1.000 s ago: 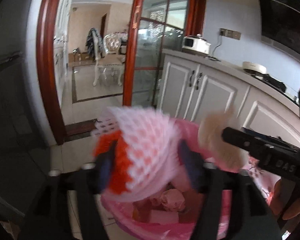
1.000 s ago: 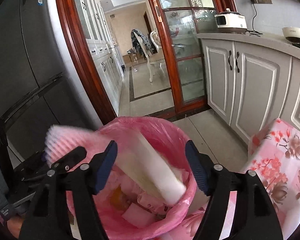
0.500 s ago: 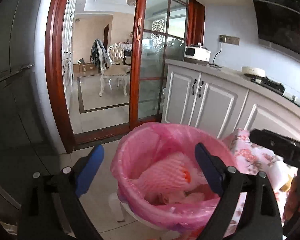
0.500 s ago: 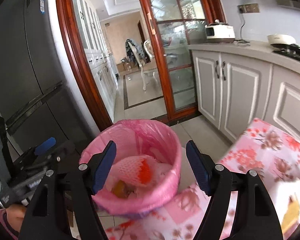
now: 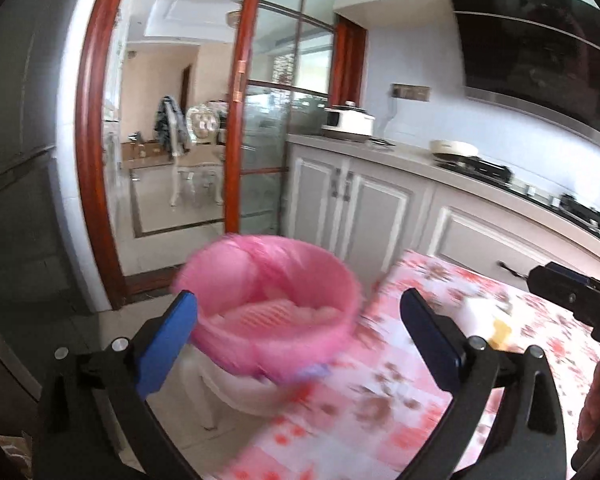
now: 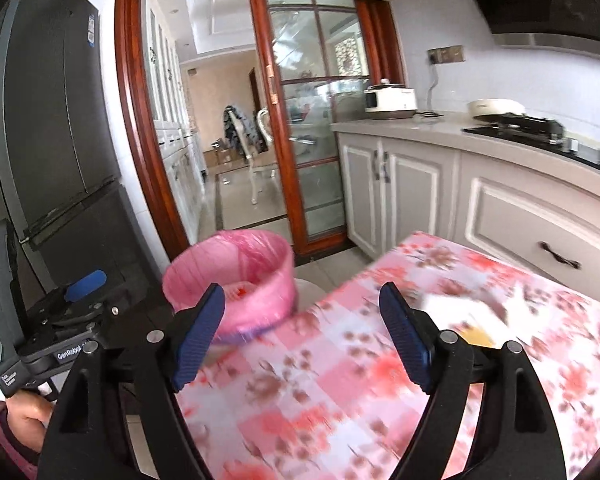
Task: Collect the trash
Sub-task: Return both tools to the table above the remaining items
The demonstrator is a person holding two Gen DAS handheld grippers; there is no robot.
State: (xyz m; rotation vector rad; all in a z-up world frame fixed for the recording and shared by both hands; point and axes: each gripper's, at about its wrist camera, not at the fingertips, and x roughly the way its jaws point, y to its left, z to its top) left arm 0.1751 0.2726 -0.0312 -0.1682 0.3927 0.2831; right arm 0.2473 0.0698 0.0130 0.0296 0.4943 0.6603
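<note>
Left wrist view, nearest first: the left gripper [image 5: 298, 314] is empty, its jaws opening wide with nothing between the blue pads. In the right wrist view the right gripper [image 6: 302, 330] is likewise empty, jaws opening, nothing pinched.

Beneath both lies the table with a floral cloth [image 6: 340, 400]. On it, to the right of the right gripper and partly behind its finger, rest the remaining scraps: a white crumpled piece [image 6: 460, 306] and, just beside it, a small yellow piece [image 6: 478, 336]. Both are blurred; their material cannot be determined.

Beyond the table's near-left corner stands the bin with a pink liner [image 5: 276, 312], already holding pink foam netting [image 5: 268, 312] and other waste.

Judgement: the step in hand is the return to the table for the next pickup. Recommendations:
- Bring the right gripper round to face the scraps, as it is the closer.
- Lower its pads to straddle one piece flat against the cloth, avoiding a pinch of the fabric.
- Close fully before lifting; light scraps slip readily.
- Keep the left gripper clear of the right.

Farther off: cabinets [image 6: 400, 196], a hob, and a glass door [image 6: 300, 120].
</note>
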